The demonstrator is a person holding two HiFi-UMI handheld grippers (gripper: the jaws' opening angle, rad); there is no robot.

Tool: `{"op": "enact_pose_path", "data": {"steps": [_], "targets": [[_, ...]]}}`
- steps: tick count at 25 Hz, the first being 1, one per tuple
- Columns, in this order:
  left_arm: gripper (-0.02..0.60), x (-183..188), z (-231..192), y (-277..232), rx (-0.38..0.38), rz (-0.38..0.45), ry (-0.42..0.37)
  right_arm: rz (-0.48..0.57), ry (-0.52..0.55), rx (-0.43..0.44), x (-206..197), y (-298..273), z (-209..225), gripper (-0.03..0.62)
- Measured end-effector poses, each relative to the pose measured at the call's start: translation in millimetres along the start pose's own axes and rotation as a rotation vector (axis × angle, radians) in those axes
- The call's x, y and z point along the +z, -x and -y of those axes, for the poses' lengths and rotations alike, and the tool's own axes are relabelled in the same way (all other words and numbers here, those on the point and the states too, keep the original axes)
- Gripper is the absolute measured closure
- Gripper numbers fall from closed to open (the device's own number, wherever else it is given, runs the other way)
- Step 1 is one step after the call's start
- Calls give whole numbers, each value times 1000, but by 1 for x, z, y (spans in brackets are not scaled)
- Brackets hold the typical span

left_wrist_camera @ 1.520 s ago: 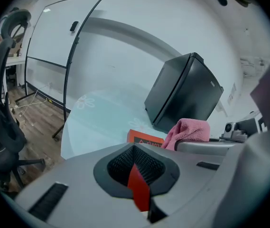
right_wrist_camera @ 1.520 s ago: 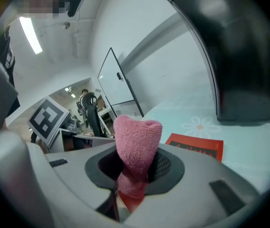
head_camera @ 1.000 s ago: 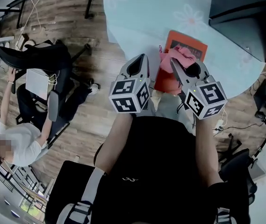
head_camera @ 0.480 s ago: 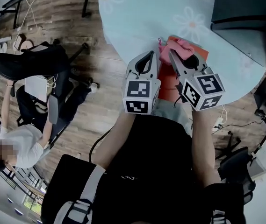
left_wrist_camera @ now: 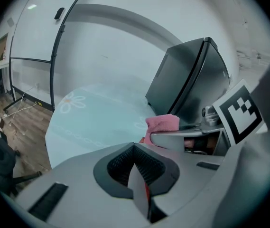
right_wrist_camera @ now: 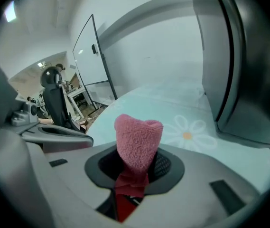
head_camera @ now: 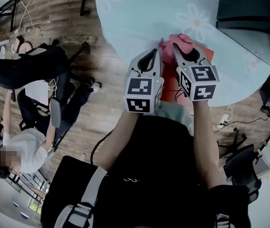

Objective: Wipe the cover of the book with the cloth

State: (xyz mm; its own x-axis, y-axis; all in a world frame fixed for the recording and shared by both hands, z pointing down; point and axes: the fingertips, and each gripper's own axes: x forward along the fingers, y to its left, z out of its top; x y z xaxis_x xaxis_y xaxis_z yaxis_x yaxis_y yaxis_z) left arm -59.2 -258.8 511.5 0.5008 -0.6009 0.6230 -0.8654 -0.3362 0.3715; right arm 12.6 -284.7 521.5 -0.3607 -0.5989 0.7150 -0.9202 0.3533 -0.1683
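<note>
The pink cloth [head_camera: 184,40] is bunched between the jaws of my right gripper [head_camera: 177,47], which is shut on it over the far part of the red book [head_camera: 167,82]. The book lies at the near edge of the pale blue table [head_camera: 139,18] and is mostly hidden under both grippers. In the right gripper view the cloth [right_wrist_camera: 138,140] sticks up out of the right gripper [right_wrist_camera: 137,175], with red showing below. My left gripper [head_camera: 152,52] hovers just left of it, shut and holding nothing. In the left gripper view, beyond the left gripper [left_wrist_camera: 135,170], the cloth [left_wrist_camera: 163,123] shows.
A dark case [head_camera: 248,8] stands on the table's far right, close to the book. Left of the table is wooden floor with an office chair [head_camera: 30,61] and a seated person [head_camera: 21,151]. Cables and a power strip [head_camera: 225,120] lie on the floor at right.
Both grippers have moved forward along the book toward its far end, the cloth going with the right one. The left gripper has closed in beside the right.
</note>
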Motion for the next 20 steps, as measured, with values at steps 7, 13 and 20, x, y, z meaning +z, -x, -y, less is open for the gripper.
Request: {"op": "enact_pose_path", "data": {"steps": [7,13,20], "targets": [[568,-6,0,-3,-15,-14,0,-17,8,-27,-3,-9,6,486],[568,-5,-3,-2,-17,-19,21,-8,13,-57,-4,-11,8,485],[568,-6,6,-5,-20,-32,1,0,-35,-57,-8,-5,21,485]]}}
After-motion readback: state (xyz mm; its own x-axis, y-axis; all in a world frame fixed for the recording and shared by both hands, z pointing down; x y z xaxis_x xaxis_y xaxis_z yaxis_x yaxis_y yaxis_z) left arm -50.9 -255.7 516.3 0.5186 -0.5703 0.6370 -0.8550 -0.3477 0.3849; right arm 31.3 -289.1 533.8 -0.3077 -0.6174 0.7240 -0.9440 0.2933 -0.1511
